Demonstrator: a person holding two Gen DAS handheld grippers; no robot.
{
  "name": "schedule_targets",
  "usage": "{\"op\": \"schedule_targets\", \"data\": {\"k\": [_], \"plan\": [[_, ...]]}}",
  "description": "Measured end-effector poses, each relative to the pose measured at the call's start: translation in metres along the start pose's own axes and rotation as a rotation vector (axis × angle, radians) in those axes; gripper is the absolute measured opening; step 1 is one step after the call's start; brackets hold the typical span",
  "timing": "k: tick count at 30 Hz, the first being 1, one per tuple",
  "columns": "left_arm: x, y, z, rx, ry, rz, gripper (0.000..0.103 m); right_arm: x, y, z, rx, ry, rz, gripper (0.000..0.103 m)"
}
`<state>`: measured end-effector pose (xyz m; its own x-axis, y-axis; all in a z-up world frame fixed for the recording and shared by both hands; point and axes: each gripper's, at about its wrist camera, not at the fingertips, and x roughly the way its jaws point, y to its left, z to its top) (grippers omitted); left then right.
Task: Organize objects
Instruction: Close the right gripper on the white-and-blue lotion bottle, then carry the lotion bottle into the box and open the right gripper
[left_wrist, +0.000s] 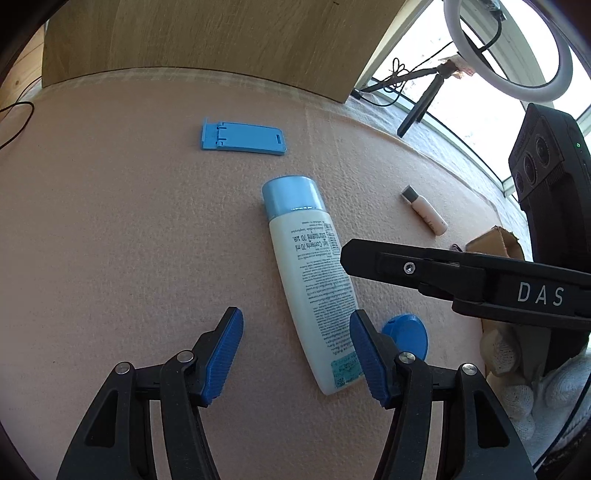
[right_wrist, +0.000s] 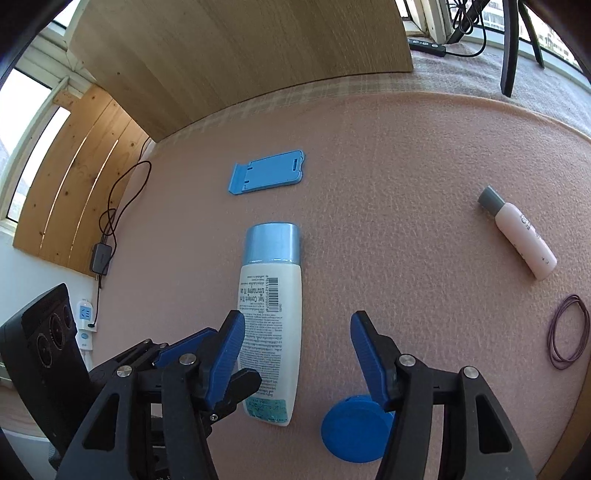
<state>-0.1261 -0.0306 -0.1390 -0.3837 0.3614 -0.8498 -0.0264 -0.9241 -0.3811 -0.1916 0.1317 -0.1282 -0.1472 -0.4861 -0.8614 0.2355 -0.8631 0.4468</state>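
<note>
Left gripper (left_wrist: 295, 354): jaws released, empty, low centre of the left wrist view. Large bottle (left_wrist: 314, 288) lies flat on the pink surface (left_wrist: 110, 240) at frame centre, blue cap towards the top, its lower end touching or just beside the right pad. A squarer line-up across the body is advised before closing.

Right gripper (right_wrist: 297, 354): jaws released, nothing held; bottle partly under the left pad. Blue disc (right_wrist: 354, 428) at lower centre is half hidden by a finger. Small pink bottle (right_wrist: 517, 232) and elastic bands (right_wrist: 569, 332) lie right of frame. Blue stand (right_wrist: 267, 175) sits upper centre. No container for sorting is clearly seen.
</note>
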Motion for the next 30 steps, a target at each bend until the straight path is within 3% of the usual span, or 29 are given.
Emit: {"op": "schedule_targets", "data": {"k": [13, 30], "plan": [[0.015, -0.007, 0.009, -0.002, 0.025, -0.069, 0.046, 0.018, 0.008, -0.003, 0.005, 0.055, 0.077, 0.040], [-0.007, -0.026, 0.001, 0.014, -0.025, -0.068, 0.046, -0.012, 0.009, -0.013, 0.013, -0.001, 0.099, 0.038]]}}
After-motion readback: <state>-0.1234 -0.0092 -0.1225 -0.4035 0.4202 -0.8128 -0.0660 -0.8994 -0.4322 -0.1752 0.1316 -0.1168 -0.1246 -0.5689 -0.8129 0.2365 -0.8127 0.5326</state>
